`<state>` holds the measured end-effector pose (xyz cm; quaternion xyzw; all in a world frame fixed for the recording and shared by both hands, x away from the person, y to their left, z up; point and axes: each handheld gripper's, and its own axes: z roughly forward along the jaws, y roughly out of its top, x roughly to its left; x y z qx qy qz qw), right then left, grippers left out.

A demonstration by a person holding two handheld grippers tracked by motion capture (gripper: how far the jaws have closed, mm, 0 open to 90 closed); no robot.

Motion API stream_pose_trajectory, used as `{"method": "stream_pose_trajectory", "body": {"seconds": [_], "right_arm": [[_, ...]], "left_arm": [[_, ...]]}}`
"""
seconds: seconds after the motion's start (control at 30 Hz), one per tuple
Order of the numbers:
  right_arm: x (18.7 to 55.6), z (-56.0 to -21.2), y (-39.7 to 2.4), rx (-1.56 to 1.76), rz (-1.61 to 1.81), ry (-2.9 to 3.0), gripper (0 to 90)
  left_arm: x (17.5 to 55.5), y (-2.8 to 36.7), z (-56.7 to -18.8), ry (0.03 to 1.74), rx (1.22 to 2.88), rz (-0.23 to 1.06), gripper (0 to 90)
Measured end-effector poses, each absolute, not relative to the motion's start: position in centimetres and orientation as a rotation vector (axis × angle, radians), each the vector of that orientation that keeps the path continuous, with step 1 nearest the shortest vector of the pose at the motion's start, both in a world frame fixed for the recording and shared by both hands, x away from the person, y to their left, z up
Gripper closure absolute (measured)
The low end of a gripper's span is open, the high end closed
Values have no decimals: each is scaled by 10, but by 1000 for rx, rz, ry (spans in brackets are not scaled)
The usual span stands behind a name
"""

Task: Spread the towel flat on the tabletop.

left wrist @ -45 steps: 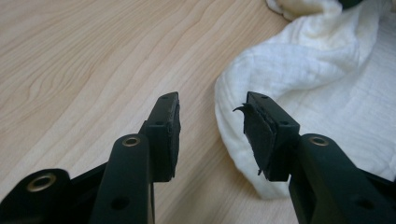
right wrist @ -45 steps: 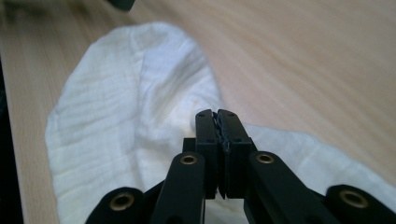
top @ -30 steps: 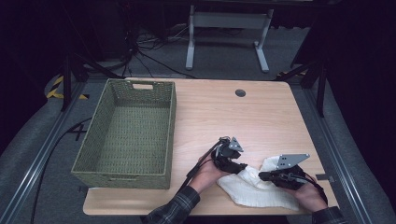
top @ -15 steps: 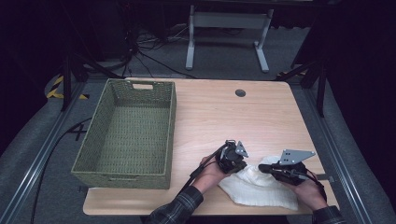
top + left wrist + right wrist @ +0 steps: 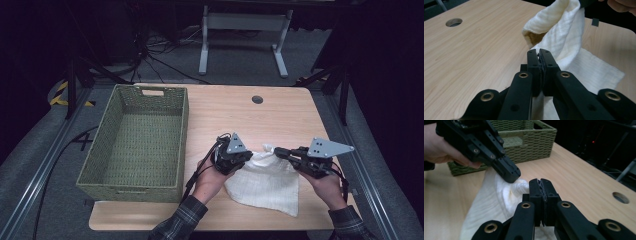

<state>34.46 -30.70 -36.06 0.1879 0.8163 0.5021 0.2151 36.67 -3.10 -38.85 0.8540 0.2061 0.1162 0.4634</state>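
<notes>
High view: grippers (image 5: 248, 156) (image 5: 278, 152) pinching cloth (image 5: 265, 182).

Left gripper (image 5: 248, 156) raised above the table, jaws just closed and clamped tight, right gripper (image 5: 277, 151) opposite it, jaws pressed together, tips facing, forearms entering from below.

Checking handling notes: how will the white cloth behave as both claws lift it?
Likely floppy: the white cloth sags between the left claw and right claw. Probably light, since pinched edges carry it. It may swing or fold, because its lower part drapes onto the table.
</notes>
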Motion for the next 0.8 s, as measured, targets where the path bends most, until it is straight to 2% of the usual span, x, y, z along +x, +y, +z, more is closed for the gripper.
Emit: {"method": "stream_pose_trajectory", "body": {"seconds": [0.27, 0.47, 0.67, 0.7, 0.8], "right_arm": [[330, -410, -298, 567, 1268, 2483, 885], [323, -441, -295, 599, 1129, 2661, 883], [321, -449, -295, 619, 1115, 2714, 871], [321, -445, -297, 608, 1132, 2706, 813], [321, -443, -299, 620, 1147, 2694, 816]], "left_arm": [[350, -28, -422, 515, 2209, 180, 862], [357, -32, -419, 528, 2184, 167, 710], [369, -47, -419, 518, 2208, 155, 669], [374, -54, -422, 525, 2204, 132, 665], [383, -62, -426, 509, 2231, 110, 659]]}}
